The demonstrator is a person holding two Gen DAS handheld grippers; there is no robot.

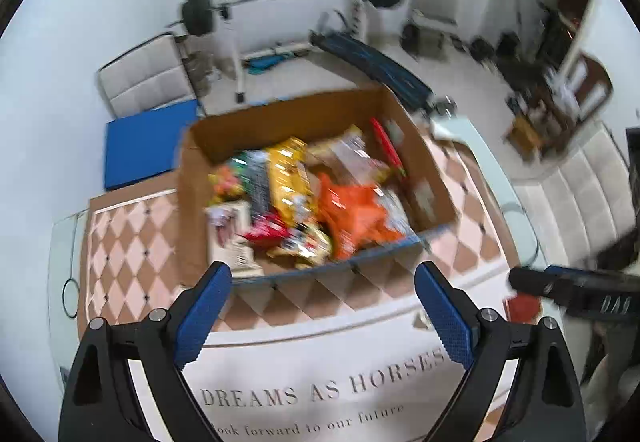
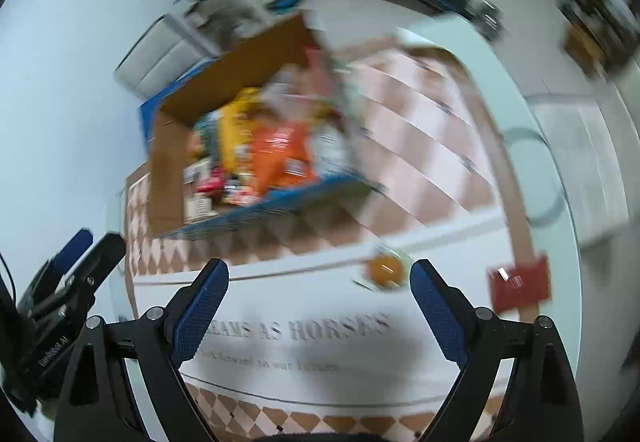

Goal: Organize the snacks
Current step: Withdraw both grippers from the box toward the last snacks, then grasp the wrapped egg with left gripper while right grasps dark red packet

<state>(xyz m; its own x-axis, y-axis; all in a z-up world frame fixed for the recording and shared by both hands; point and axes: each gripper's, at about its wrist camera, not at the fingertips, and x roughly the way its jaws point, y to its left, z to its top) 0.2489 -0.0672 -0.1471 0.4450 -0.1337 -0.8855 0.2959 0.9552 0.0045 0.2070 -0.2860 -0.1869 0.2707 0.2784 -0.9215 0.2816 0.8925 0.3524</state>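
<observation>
Cardboard box [image 1: 424, 178] sits on bench [image 1: 132, 238], stuffed with snacks: orange bag [image 1: 352, 214] near front, yellow bag [image 1: 290, 178] beside it. My left gripper [image 1: 323, 306] spread wide, empty, hovering short of box. My right gripper [image 2: 319, 304] also wide, nothing in it. Small orange snack [image 2: 385, 270] lies just off its right finger, red packet [image 2: 519, 287] further right (everything pretty blurry).

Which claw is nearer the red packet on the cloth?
Right. The red packet lies just right of the right claw; the left claw is farther left, facing the cardboard box.
</observation>
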